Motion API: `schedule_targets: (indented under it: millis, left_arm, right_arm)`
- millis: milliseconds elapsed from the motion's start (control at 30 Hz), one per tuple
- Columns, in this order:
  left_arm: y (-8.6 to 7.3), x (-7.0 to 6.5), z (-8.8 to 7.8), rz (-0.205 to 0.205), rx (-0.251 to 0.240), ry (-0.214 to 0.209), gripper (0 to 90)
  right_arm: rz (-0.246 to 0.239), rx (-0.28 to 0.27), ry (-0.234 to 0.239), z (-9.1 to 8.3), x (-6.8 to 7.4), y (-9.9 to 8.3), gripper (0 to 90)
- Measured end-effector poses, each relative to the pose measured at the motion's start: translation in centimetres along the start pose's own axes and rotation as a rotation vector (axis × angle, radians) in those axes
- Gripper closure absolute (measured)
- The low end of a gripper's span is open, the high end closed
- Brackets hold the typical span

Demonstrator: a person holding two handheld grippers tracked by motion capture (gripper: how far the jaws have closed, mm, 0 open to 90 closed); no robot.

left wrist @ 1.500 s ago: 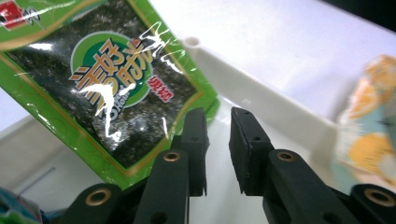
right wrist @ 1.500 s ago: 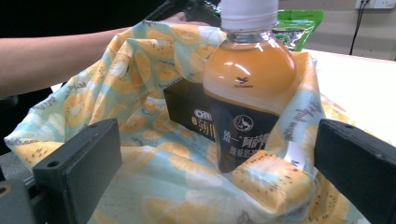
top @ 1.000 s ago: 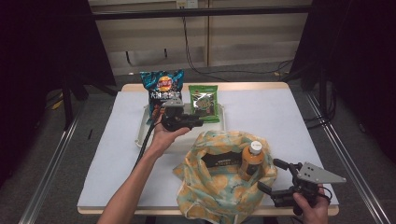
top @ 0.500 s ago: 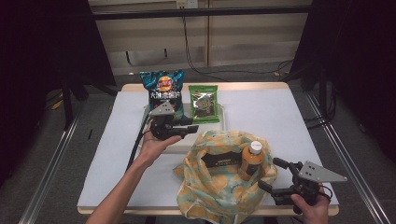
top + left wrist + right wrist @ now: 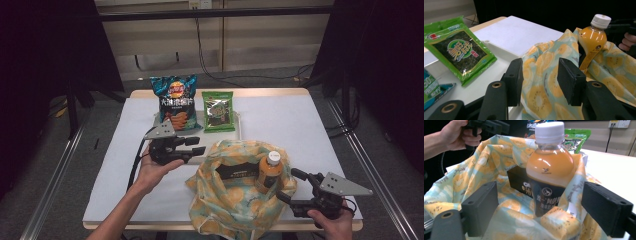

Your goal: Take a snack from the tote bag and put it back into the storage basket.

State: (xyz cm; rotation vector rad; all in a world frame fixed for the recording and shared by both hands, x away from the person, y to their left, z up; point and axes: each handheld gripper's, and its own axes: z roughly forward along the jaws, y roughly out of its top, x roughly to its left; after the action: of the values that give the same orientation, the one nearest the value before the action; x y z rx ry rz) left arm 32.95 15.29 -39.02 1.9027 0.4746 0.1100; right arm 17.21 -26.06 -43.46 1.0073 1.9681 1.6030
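A cloth bag [image 5: 235,205] printed with yellow fruit slices stands open at the table's near edge. In it are an orange drink bottle [image 5: 270,172] with a white cap and a black box [image 5: 236,173]. My left gripper [image 5: 196,146] hovers just left of the bag's rim, open and holding nothing; its jaws have just been opening. In the left gripper view the bag [image 5: 544,82] lies beyond the left gripper [image 5: 537,72]. My right gripper [image 5: 287,184] is at the bag's right side. Its jaws have just been closing, but they still stand wide of the cloth and bottle [image 5: 549,167] between them.
At the back, a blue chips bag [image 5: 175,100] and a green seaweed pack [image 5: 218,111] lie on a white tray [image 5: 239,131]. The white tabletop [image 5: 290,120] stretches to the right of the tray. Cables trail from both grippers.
My left gripper has drawn back from the tray toward the near side and a little left, rising slightly. The right gripper has stayed by the bag.
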Motion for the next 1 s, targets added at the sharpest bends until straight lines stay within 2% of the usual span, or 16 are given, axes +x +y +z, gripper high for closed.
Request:
schedule_targets:
  millis: [167,267,433,533,600,667,700,767,833,900,1000]
  left_arm:
    - [-0.7,-0.9,-0.4,0.009,0.005,-0.012,59.0]
    - [-0.8,-1.7,-0.7,0.016,-0.008,-0.028,60.9]
    - [-0.6,-2.9,-1.4,0.047,-0.009,-0.032,63.4]
    - [-0.8,-3.4,-1.4,0.036,-0.026,-0.061,63.4]
    - [-1.1,-3.8,-1.5,0.047,-0.018,-0.061,62.2]
    - [-1.7,-4.0,-1.7,0.039,-0.014,-0.059,60.1]
    - [-2.1,-4.0,-1.9,0.034,-0.014,-0.054,58.7]
    - [-2.9,-3.9,-2.2,0.006,-0.025,-0.053,55.2]
    - [-3.5,-3.8,-2.4,-0.005,-0.025,-0.042,52.6]
    - [-4.2,-3.8,-2.8,-0.013,-0.043,-0.017,45.3]
    - [-5.2,-3.5,-3.3,-0.038,-0.065,-0.003,39.2]
  right_arm:
    - [-0.009,0.000,0.020,0.1,-0.3,0.7,23.9]
    - [-0.023,-0.008,0.025,0.3,-0.3,1.3,29.7]
    - [-0.051,-0.004,0.049,0.8,-0.5,2.2,44.2]
    - [-0.066,0.004,0.055,1.2,-0.9,2.9,39.2]
    - [-0.071,0.009,0.059,1.8,-1.2,3.4,32.8]
    - [-0.074,0.014,0.068,2.4,-1.4,3.5,31.3]
    - [-0.081,0.018,0.061,2.7,-1.5,3.5,30.5]
    - [-0.077,0.026,0.078,3.2,-1.8,3.6,28.1]
    - [-0.079,0.037,0.087,3.7,-2.1,3.6,25.8]
    - [-0.088,0.051,0.090,4.1,-2.2,3.4,25.4]
    - [-0.101,0.071,0.104,4.8,-2.2,3.2,23.8]
